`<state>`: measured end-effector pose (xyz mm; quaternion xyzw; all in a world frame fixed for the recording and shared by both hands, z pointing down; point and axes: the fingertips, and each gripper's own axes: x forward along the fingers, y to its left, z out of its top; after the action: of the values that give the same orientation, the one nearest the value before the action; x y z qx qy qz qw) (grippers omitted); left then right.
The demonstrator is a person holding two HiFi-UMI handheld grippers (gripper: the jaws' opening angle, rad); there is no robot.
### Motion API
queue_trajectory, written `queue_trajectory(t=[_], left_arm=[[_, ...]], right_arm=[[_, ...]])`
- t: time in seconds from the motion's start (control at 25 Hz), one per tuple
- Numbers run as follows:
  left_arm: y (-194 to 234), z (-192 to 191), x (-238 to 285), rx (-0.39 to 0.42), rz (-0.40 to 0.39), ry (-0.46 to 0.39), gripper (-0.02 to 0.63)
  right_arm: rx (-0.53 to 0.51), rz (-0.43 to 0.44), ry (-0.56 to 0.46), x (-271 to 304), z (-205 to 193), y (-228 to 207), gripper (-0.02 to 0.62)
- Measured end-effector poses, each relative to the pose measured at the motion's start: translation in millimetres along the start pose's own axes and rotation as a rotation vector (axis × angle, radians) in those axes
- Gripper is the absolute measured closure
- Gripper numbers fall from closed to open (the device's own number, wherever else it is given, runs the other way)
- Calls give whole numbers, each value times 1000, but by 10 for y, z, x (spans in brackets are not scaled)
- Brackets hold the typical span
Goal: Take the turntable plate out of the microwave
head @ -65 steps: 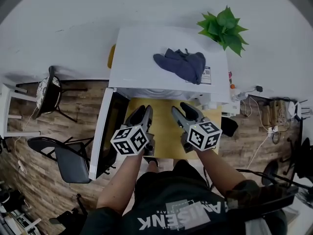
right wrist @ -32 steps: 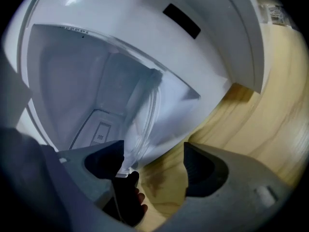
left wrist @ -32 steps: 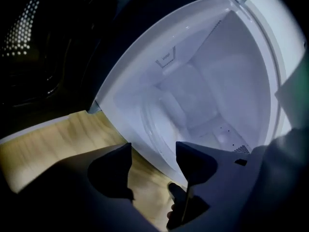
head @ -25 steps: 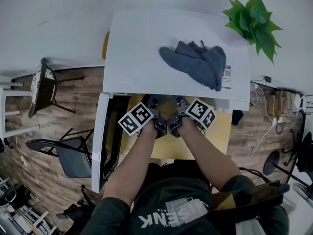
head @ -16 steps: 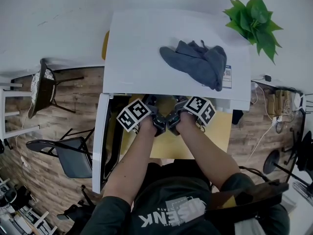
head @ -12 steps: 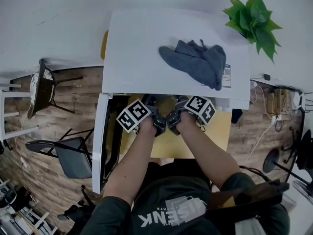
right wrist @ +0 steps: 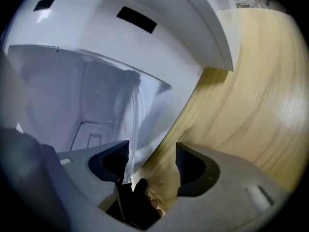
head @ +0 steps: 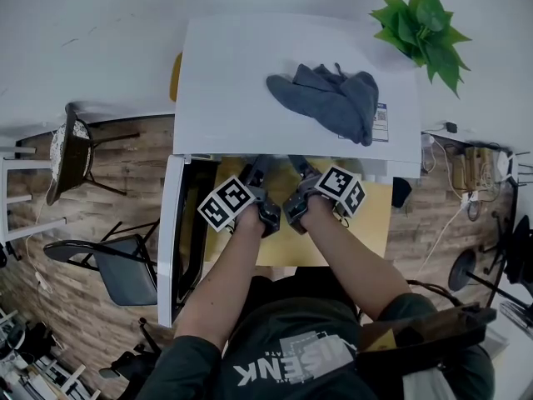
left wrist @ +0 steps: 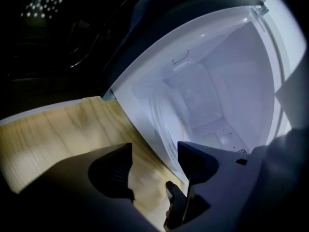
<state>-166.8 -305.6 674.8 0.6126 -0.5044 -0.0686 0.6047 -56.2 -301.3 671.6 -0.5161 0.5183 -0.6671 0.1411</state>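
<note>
The white microwave (head: 250, 65) stands on a yellow wooden table (head: 371, 215) with its door (head: 173, 232) swung open to the left. Both grippers reach into its mouth side by side. The clear glass turntable plate (right wrist: 134, 111) lies inside; its rim runs between the jaws of my right gripper (right wrist: 150, 151), close to one finger. Those jaws have just been closing and still stand apart, with no pad pressing on the glass. My left gripper (left wrist: 154, 151) has just been opening; only the microwave's sill and the table show between its jaws, with the plate's faint rim (left wrist: 166, 124) beyond.
A grey cloth (head: 329, 98) lies on the microwave's top, and a green plant (head: 420, 27) stands behind its right corner. Chairs (head: 117, 265) stand on the wooden floor at the left. Cables lie on the floor at the right.
Since the earliest frame both grippers have moved forward from over the table's front to the microwave's mouth. Over the last second they stay there almost still.
</note>
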Motion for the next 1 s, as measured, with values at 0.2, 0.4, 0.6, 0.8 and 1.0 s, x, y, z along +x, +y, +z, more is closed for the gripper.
queue_trajectory(t=[0.2, 0.4, 0.6, 0.8, 1.0], left_arm=[[-105, 18, -50, 27, -22, -12, 427], [-158, 23, -97, 26, -39, -10, 507], [-144, -62, -179, -10, -75, -13, 520], [-125, -64, -183, -58, -133, -30, 502], [-120, -11, -136, -67, -178, -35, 472]], right_arm=[[-4, 36, 13, -20, -94, 146, 427], [12, 76, 32, -45, -183, 221, 499], [16, 120, 39, -133, -240, 211, 525], [32, 164, 55, -233, -299, 174, 535], [46, 196, 85, -365, -391, 108, 543]])
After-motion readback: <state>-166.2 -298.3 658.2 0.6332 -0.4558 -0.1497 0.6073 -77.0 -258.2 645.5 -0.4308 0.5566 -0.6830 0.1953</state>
